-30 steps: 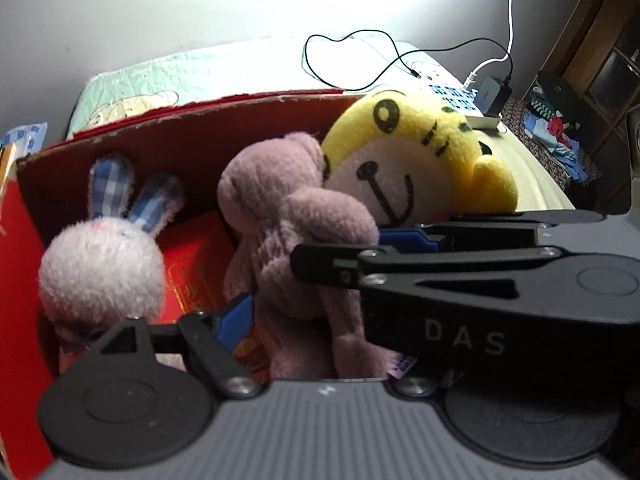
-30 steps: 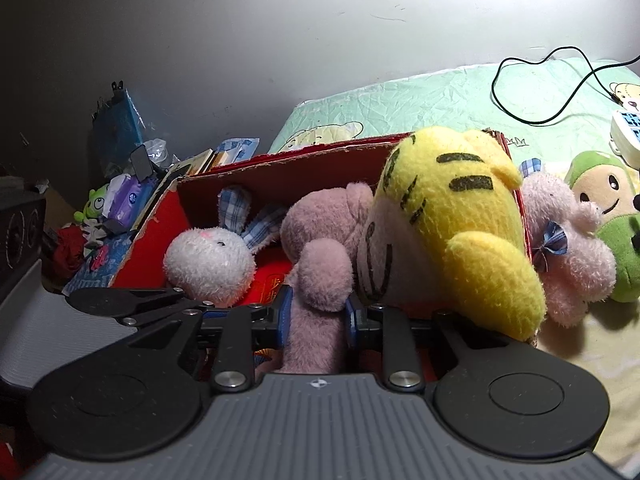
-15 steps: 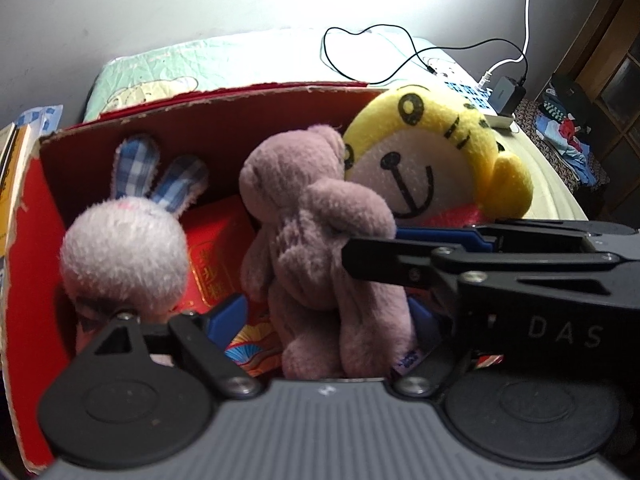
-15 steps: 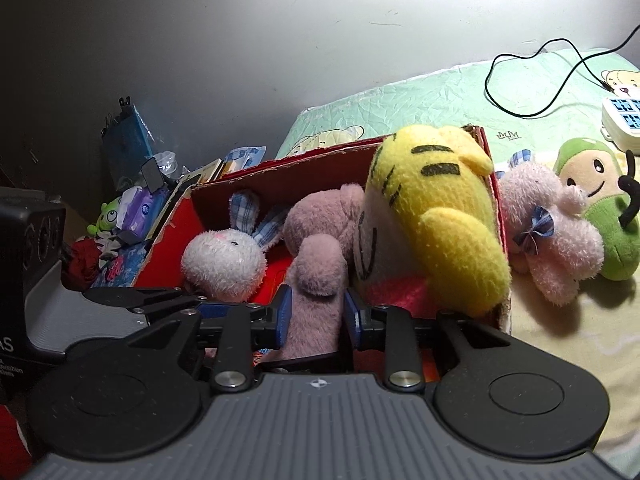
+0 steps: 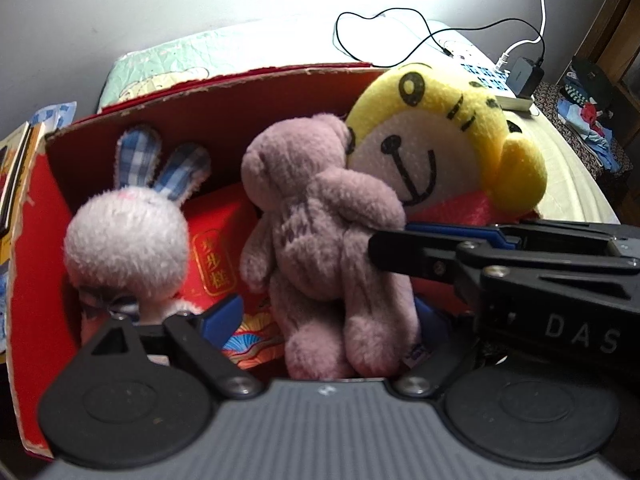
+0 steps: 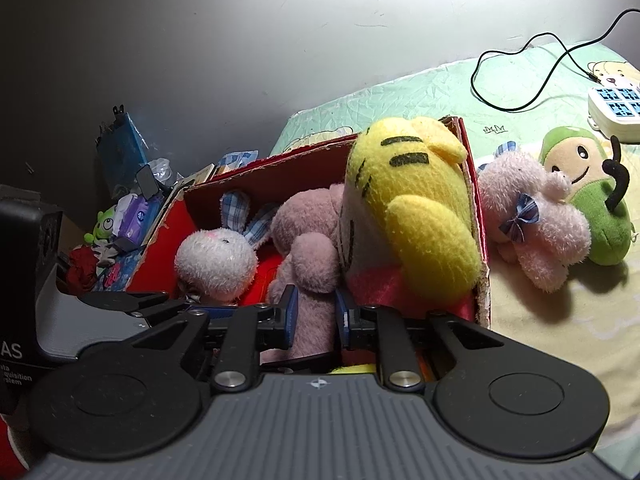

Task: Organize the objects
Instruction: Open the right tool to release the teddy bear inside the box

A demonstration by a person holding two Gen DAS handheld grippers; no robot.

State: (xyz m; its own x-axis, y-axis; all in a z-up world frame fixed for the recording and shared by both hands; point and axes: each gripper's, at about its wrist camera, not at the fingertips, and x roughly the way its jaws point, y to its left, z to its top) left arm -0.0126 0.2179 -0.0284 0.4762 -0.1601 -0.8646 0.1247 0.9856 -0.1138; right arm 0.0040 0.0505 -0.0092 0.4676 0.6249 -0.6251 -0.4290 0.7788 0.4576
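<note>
inside the red cardboard box (image 6: 472, 184) sit three soft toys: a white bunny (image 5: 128, 236) with checked ears at one end, a mauve teddy bear (image 5: 324, 236) in the middle, and a big yellow tiger plush (image 6: 412, 208) leaning over the far wall. the right gripper (image 6: 316, 316) has its blue pads pressed into the bear's lower body or leg, a snug pinch with plush bulging above the pads. the left gripper (image 5: 324, 320) is spread wide, one finger on each side of the bear's legs and not squeezing; in its view the right tool crosses in from the side and meets the bear's flank.

the step in hand looks like seating the bear in the box. to do it well, i judge the bear should be pressed down until its feet rest on the red packet (image 5: 216, 256) beneath, kept upright between bunny and tiger, and only then let go. plush springs back, so release slowly and lift straight out, or the pads may drag it up again. the tiger looks top-heavy over the rim and may topple if nudged. outside, a pink plush (image 6: 532, 224) and a green plush (image 6: 588, 200) lie on the bed, not yet packed.
</note>
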